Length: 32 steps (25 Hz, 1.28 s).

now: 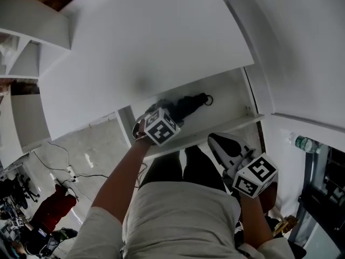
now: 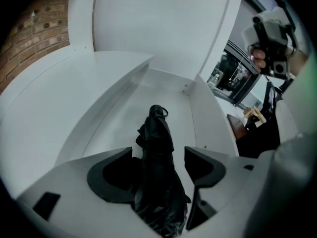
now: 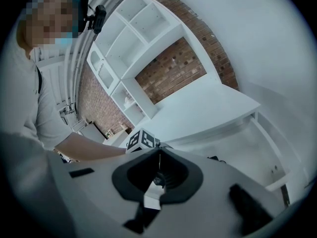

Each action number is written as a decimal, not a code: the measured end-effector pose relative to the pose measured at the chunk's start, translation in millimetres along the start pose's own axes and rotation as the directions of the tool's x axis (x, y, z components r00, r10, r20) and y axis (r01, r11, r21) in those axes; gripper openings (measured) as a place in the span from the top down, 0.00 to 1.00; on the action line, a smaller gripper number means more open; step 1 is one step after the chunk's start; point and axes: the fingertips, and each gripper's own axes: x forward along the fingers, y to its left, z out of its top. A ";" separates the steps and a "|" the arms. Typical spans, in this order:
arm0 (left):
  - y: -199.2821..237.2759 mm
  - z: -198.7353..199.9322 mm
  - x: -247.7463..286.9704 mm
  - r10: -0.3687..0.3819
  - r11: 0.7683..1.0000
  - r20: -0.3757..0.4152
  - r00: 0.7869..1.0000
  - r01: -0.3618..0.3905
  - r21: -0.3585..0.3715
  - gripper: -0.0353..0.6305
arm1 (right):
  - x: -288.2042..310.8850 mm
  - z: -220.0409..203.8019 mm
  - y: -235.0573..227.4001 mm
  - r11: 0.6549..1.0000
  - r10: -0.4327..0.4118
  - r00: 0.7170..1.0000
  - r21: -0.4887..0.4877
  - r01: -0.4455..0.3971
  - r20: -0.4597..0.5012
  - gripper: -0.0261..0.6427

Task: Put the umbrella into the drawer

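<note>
Umbrella in the open drawer, left gripper on it

One black folded umbrella, one white drawer, two grippers. The left gripper is clamped around the umbrella's near end at the drawer's front edge. The rest of the umbrella stretches away from it along the drawer floor, strap end farthest out. There's bare floor on both sides up to the drawer walls, and the table top overhangs the back. The right gripper is pulled back by the person's body, jaws closed on nothing.
</note>
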 end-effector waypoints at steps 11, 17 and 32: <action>-7.2 14.5 -35.5 0.015 1.000 0.067 0.998 -0.015 0.001 0.52 | -6.1 13.7 16.5 0.998 0.016 1.000 -0.059 -0.015 0.015 0.92; -7.9 25.4 -61.8 0.058 0.998 0.119 0.991 -0.059 0.006 0.62 | -10.2 21.5 20.5 0.997 0.008 1.000 -0.082 -0.006 0.019 0.92; -9.6 41.0 -125.7 0.169 0.985 0.249 0.954 -0.159 -0.061 0.87 | -17.0 56.6 18.5 0.985 -0.010 0.998 -0.172 0.019 0.054 0.92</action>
